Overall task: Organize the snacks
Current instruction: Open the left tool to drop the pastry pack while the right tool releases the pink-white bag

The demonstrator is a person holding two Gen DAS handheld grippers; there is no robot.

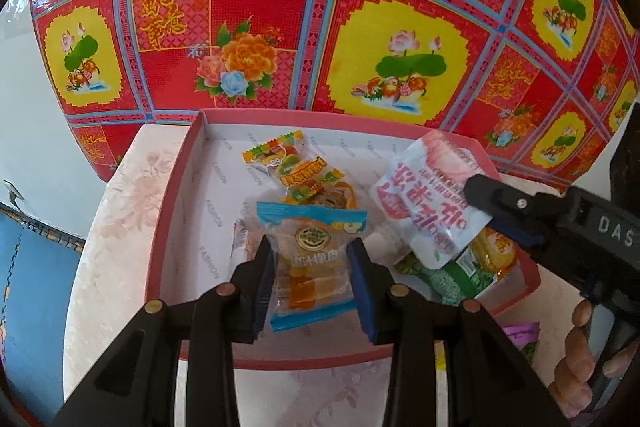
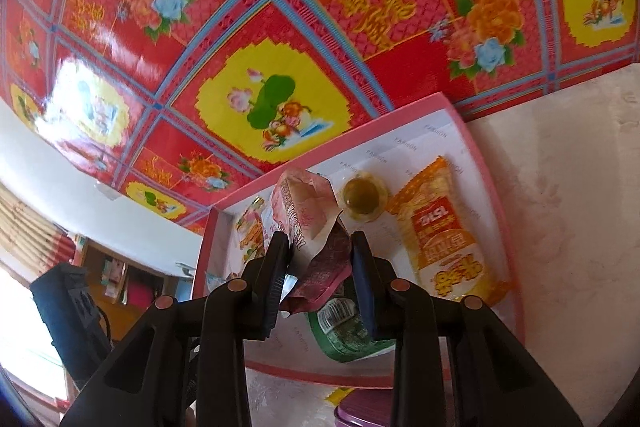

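Because both packets are bound for the pink box (image 1: 172, 187), the left gripper (image 1: 314, 291) pinches the blue-edged candy packet (image 1: 312, 259) over its six o'clock edge, while the right gripper (image 2: 320, 275) clamps the pink pouch (image 1: 424, 199) toward three o'clock above snacks already inside.

Two grippers: left (image 1: 314, 281), right (image 2: 320, 277). One pink box (image 1: 172, 195). Seven snacks visible: blue-edged pack (image 1: 310, 255), two fruit-print packs (image 1: 276, 155), pink pouch (image 1: 424, 195), orange pack (image 2: 440, 239), green pack (image 2: 344, 331), jelly cup (image 2: 363, 200).
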